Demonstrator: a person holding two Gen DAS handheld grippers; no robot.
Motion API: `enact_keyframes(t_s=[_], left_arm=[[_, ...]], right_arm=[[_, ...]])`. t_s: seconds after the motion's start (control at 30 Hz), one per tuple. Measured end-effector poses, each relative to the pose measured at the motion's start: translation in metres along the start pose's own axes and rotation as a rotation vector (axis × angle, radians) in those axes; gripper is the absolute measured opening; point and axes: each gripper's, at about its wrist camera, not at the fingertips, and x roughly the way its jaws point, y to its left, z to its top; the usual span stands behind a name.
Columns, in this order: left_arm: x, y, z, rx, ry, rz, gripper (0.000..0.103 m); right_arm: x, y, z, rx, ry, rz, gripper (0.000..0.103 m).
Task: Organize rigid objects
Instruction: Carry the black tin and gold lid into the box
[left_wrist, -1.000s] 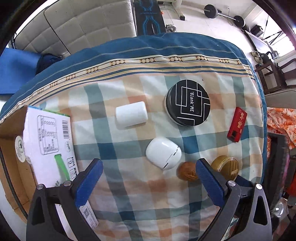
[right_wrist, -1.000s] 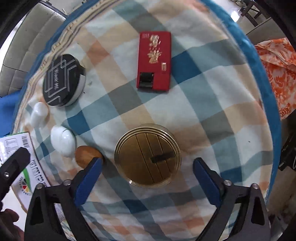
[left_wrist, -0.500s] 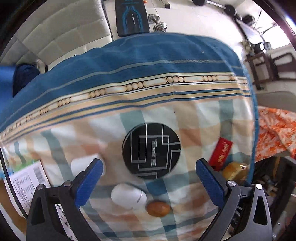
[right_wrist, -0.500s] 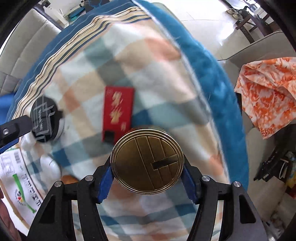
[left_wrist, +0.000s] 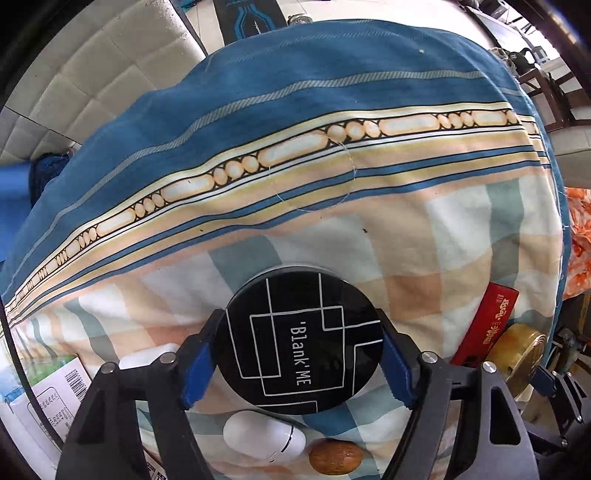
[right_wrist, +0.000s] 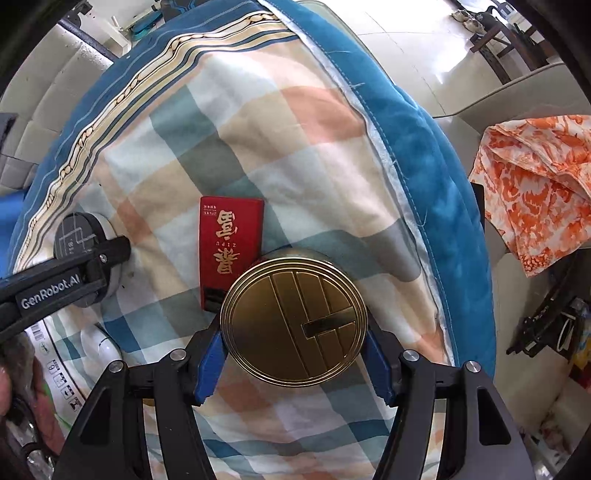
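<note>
- While both grippers are gripping round tins over the plaid bedspread, the biggest risk is slipping: smooth curved rims against narrow pads.
- Left gripper is clamping the black tin; tilting could be dropping it onto the white earbud case.
- Right gripper is clenching the gold tin, touching or overlapping the red box; could be snagging it.

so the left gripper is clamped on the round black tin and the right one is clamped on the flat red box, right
Not quite. The left gripper does clamp the round black tin, but the right gripper clamps the round gold tin; the flat red box lies free on the cloth, as the right wrist view shows.
</note>
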Motion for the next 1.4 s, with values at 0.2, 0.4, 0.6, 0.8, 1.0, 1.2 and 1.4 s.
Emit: enact_keyframes(t_s=[0.2,0.4,0.6,0.8,1.0,1.2,1.4], left_arm=[[-0.016,-0.006,-0.021,0.002,-0.03,-0.017,0.075],[-0.053,0.011,-0.046,-0.004,-0.098,-0.056,0.075],[-0.103,0.037,-0.083,-0.037,-0.188,-0.117,0.075],[-0.16,0.079,-0.132,-0.077,-0.274,-0.163,0.075],[-0.193,0.121,-0.173,-0.108,-0.36,-0.141,0.075],[-0.21,0.185,-0.232,-0.17,-0.392,-0.094,0.075],[-0.211,0.252,-0.28,-0.251,-0.397,-0.038,0.075]], right_arm=[[-0.009,0.014,-0.008,-0.033,-0.012,-0.003,0.067],[-0.028,0.027,-0.023,-0.063,-0.032,0.013,0.067],[-0.062,0.047,-0.05,-0.111,-0.072,0.043,0.067],[-0.101,0.081,-0.085,-0.169,-0.117,0.076,0.067],[-0.138,0.132,-0.131,-0.251,-0.169,0.113,0.067],[-0.153,0.204,-0.184,-0.348,-0.184,0.174,0.067],[-0.149,0.287,-0.236,-0.449,-0.174,0.204,0.067]])
